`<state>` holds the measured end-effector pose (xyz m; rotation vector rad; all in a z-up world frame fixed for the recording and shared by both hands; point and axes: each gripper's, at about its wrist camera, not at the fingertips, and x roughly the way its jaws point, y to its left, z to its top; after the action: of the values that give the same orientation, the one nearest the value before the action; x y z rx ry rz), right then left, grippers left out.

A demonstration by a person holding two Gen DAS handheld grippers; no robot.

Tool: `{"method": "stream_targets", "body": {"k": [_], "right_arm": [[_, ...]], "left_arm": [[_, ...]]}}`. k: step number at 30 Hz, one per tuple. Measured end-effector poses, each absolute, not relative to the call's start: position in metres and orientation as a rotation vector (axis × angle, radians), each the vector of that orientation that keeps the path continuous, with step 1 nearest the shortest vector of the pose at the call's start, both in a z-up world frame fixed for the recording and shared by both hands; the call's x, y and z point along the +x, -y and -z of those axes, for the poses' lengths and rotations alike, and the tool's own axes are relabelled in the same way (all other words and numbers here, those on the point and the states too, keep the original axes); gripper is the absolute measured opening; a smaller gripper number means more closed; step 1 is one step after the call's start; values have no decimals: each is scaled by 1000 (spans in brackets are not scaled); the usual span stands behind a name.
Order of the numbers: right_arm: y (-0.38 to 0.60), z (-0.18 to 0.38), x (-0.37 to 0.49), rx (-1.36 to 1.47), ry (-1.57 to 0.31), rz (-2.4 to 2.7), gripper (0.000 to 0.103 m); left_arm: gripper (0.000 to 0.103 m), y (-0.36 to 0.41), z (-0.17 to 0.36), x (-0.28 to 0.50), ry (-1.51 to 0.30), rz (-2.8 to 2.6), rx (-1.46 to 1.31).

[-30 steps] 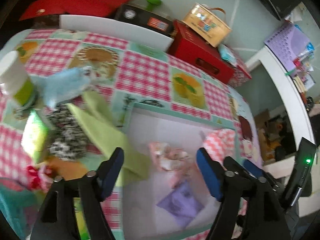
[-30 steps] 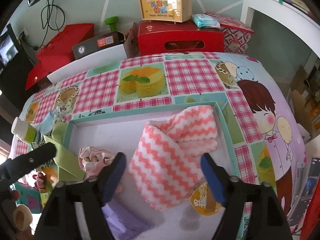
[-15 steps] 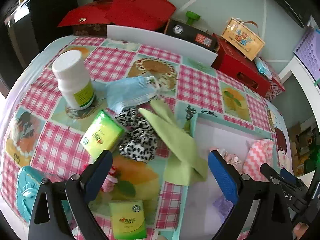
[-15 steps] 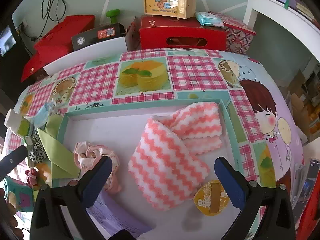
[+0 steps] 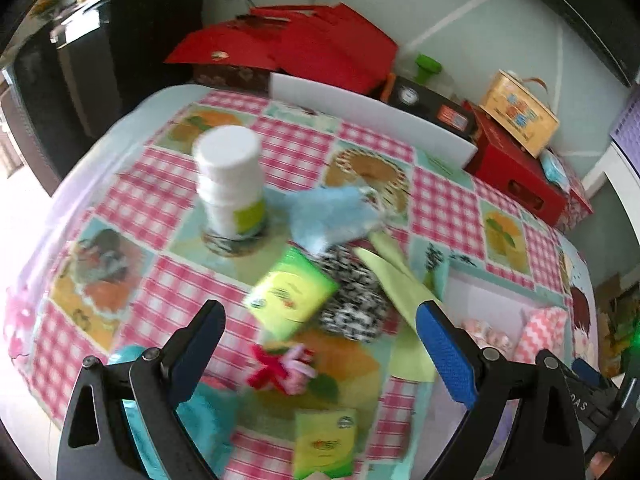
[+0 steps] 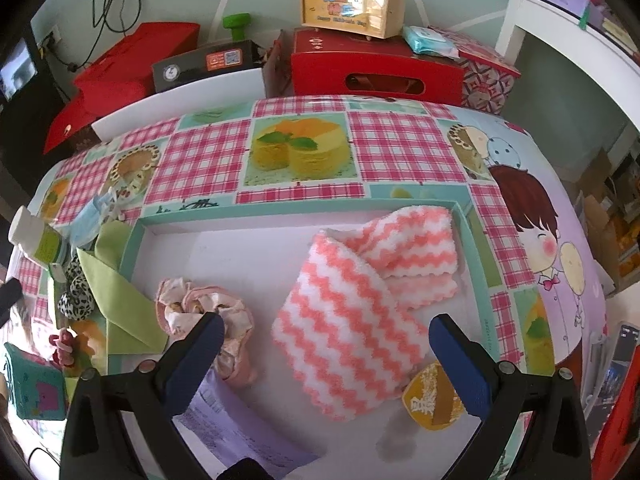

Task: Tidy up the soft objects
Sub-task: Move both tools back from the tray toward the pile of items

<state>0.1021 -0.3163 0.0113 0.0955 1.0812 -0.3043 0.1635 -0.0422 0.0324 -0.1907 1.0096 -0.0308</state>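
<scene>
Left gripper (image 5: 320,354) hangs over the cluttered side of the table, pointing steeply down, jaws spread wide, nothing between the pads. Both sets of jaws have just been opening. Right gripper (image 6: 326,356) hovers over the tray (image 6: 132,240), jaws also fully apart, nothing gripped.

Inside the tray: pink-and-white zigzag towel (image 6: 360,304), folded over itself, toward the right half. Pale pink scrunchie (image 6: 208,312) sits left of it, partly behind the right gripper's left finger. A purple sheet (image 6: 224,424) lies at the near edge, and a yellow packet (image 6: 430,400) sits just off the towel's near corner.

Outside the tray, on the checked tablecloth (image 5: 288,148): green cloth (image 5: 400,288) drapes over the tray's left rim, half in, half out. Leopard-print scrunchie (image 5: 352,300) lies right beside it, touching the cloth's edge. Light blue face mask (image 5: 332,212) is just beyond that, next to the white bottle (image 5: 232,184), which stands upright. A green tissue pack (image 5: 292,296) lies against the leopard scrunchie; a second one (image 5: 324,444) lies closer to the near edge. A red-and-pink hair tie (image 5: 280,368) sits between the left gripper's fingers in view, on the table, not touched. A teal item (image 5: 200,412) by the left finger is too blurred to identify.
</scene>
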Motion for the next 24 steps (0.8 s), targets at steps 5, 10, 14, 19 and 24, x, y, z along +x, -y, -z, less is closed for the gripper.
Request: {"method": "stream_targets", "body": {"k": [5,10,14,19,24], "right_arm": [[301,-10,107,72,-1082,280,103],[276,-12,114,84,-1069,216,103],[248,-13,118,64,-1056,137,103],[218,-12,121,26,-1046,72,103],[193,-10,122,-14,-1038,20,103]], "left_arm": [[96,15,-38,165,-1001,-25,-192],[96,-12,-41,163,-996,-75,-209],[96,-30,-42,160,-1001,-106,-224],[96,-49,-42,155,-1006,-126,-231],[96,-63,-42,155,-1010,-112,-254]]}}
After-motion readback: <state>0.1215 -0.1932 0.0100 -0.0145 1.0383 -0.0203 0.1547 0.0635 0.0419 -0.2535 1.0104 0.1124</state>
